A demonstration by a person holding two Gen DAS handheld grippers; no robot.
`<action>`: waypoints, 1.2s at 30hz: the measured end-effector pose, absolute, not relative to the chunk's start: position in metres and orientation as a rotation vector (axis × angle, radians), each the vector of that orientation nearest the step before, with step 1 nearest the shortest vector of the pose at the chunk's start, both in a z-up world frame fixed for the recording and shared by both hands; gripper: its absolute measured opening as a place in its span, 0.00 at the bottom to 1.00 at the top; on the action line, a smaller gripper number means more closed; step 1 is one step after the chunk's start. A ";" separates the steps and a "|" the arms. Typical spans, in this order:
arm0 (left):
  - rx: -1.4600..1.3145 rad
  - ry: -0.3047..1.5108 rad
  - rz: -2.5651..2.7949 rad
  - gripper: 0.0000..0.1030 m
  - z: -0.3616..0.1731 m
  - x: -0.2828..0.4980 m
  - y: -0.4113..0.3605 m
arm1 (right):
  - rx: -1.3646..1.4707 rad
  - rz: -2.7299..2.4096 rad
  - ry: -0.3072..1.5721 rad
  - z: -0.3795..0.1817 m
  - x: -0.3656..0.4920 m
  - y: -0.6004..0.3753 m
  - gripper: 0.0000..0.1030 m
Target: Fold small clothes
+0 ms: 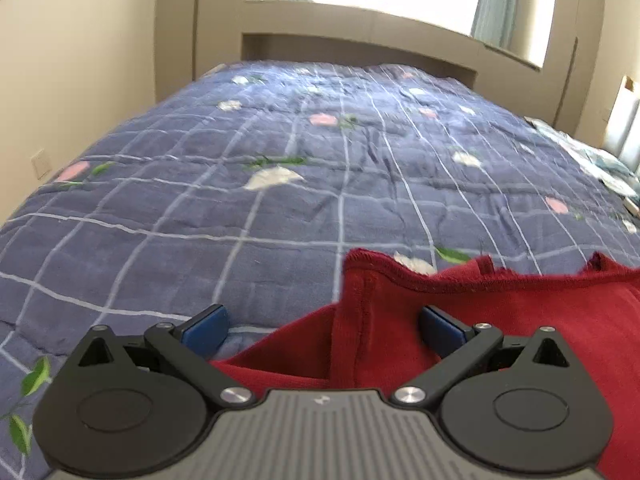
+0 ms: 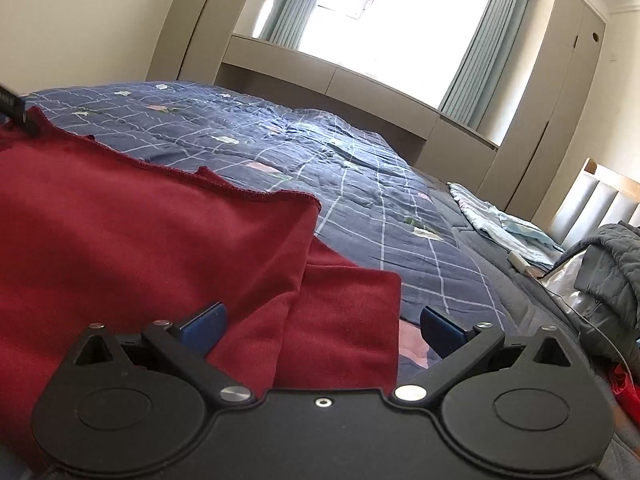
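Observation:
A dark red knit garment (image 1: 500, 320) lies on the blue checked quilt (image 1: 240, 200), partly folded, with a raised hemmed edge. My left gripper (image 1: 322, 330) is open, its blue-padded fingers (image 1: 206, 330) straddling the garment's left edge. In the right wrist view the same red garment (image 2: 140, 248) spreads over the left, a folded layer on top. My right gripper (image 2: 322, 330) is open over the garment's right edge, nothing held. The left gripper's tip shows at the far left (image 2: 16, 114).
The quilt (image 2: 360, 184) covers a wide bed. A pale blue cloth (image 2: 508, 224), a grey jacket (image 2: 612, 272) and a padded headboard (image 2: 600, 208) lie at the right. Walls, cabinets and a bright window stand beyond.

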State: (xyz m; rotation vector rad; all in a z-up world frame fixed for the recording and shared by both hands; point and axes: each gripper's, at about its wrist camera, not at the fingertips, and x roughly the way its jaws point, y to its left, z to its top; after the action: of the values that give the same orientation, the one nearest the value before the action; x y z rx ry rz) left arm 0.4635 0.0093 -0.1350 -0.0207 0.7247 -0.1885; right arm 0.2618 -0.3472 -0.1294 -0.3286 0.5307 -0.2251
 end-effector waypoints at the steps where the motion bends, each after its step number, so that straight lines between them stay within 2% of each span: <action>1: -0.021 0.694 -0.168 1.00 -0.129 0.459 0.011 | -0.328 -0.225 0.529 -0.129 0.262 -0.348 0.99; 6: -0.083 0.551 -0.124 1.00 -0.093 0.418 0.024 | -0.327 -0.228 0.515 -0.130 0.260 -0.348 0.99; 11: -0.104 0.534 -0.043 1.00 -0.072 0.358 0.030 | -0.344 -0.241 0.499 -0.132 0.259 -0.345 0.99; 15: -0.169 0.516 0.009 1.00 -0.084 0.298 0.037 | -0.379 -0.261 0.480 -0.133 0.256 -0.339 0.99; 19: -0.226 0.537 0.053 1.00 -0.108 0.271 0.040 | -0.394 -0.268 0.473 -0.134 0.256 -0.338 0.99; 25: -0.275 0.550 0.059 1.00 -0.141 0.263 0.042 | -0.390 -0.268 0.470 -0.133 0.256 -0.340 0.99; 32: -0.288 0.514 0.049 1.00 -0.145 0.251 0.043 | -0.400 -0.265 0.483 -0.133 0.258 -0.338 0.99; 36: -0.247 0.527 0.063 1.00 -0.144 0.252 0.036 | -0.391 -0.275 0.529 -0.112 0.268 -0.336 0.99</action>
State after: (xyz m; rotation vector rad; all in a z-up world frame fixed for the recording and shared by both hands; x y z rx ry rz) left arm 0.2516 0.0359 -0.1443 -0.2469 0.5266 0.0633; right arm 0.2682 -0.3361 -0.1121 -0.3907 0.5292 -0.2752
